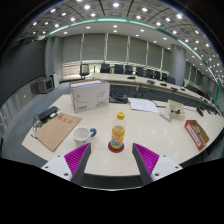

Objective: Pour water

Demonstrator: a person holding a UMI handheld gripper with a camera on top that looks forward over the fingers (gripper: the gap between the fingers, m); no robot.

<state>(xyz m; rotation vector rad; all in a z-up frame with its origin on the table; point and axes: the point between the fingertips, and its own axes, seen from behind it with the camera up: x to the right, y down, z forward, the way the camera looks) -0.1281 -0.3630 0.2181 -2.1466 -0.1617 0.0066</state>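
Office table, bottle beyond parted tongs

White box on the table, book (reddish cover), office chairs beyond

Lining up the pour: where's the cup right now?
In the gripper view, the white cup stands on the table just ahead of the open gripper's left finger, left of the orange bottle.
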